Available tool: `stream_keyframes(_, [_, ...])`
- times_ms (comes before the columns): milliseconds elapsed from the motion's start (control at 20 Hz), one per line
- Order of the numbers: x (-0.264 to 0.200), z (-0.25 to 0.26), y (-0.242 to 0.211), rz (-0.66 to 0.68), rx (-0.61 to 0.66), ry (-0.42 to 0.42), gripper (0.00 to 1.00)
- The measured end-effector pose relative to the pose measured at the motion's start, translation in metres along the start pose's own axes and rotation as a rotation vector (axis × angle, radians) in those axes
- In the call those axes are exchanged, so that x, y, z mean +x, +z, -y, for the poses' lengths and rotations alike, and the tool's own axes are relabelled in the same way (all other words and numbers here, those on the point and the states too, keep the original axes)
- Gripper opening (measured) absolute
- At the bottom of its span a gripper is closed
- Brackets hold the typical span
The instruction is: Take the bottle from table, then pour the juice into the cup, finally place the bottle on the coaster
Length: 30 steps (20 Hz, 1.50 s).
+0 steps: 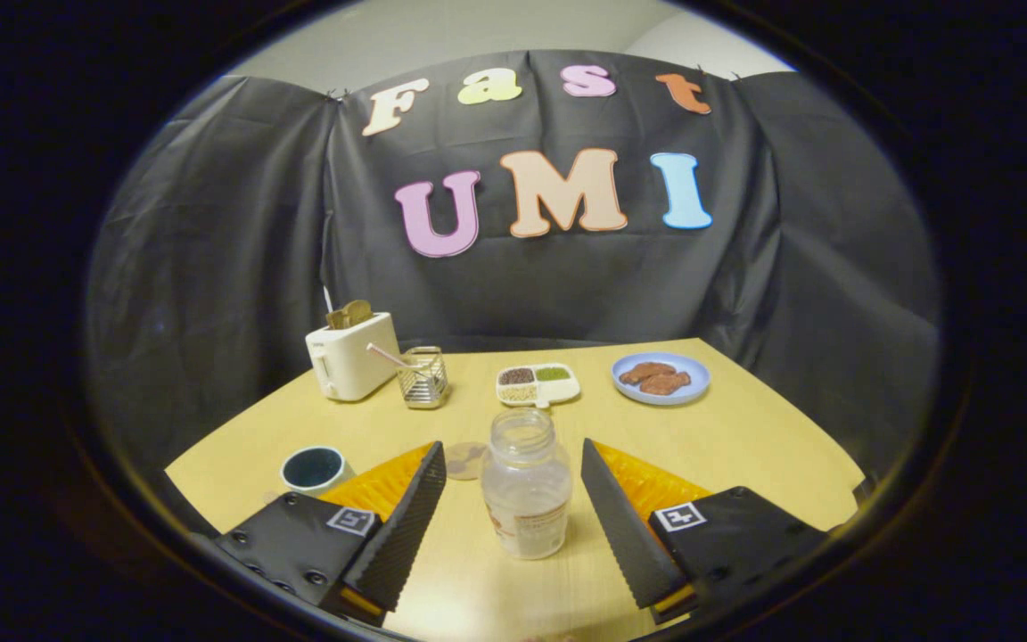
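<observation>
A: Fingers first. Your gripper [513, 504] is spread wide, holding nothing; the clear plastic wide-mouth bottle [527, 486] stands upright between the fingers, gaps on both sides.

B: So nothing done?

A: Looks that way to me. Bottle's on the light wooden table [745, 446], ungrasped. You've got the grasp, pour and placing left.

B: Targets?

A: White cup with dark inside [314, 469], just beyond your left finger. Round brownish coaster [466, 460] just behind the bottle, partly hidden. Farther back: white toaster [350, 361], blue plate [661, 377].

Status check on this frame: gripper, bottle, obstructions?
Gripper open, straddling bottle, no contact. Bottle upright on table, uncapped. Cup beside left finger, coaster just behind.
</observation>
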<state>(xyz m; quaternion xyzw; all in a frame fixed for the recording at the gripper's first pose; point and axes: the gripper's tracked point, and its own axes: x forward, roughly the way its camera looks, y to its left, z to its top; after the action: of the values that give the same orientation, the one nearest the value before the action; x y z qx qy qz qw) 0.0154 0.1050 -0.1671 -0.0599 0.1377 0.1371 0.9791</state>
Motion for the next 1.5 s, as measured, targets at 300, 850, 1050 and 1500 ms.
stream_keyframes(300, [0.018, 0.005, -0.028, -0.063, -0.007, -0.018, 0.97])
stream_keyframes(850, [0.044, 0.013, -0.073, -0.166, 0.006, -0.036, 0.97])
stream_keyframes(1050, [0.053, 0.014, -0.083, -0.187, 0.021, -0.043, 0.97])
stream_keyframes(1500, [0.064, 0.017, -0.106, -0.239, 0.036, -0.056, 0.95])
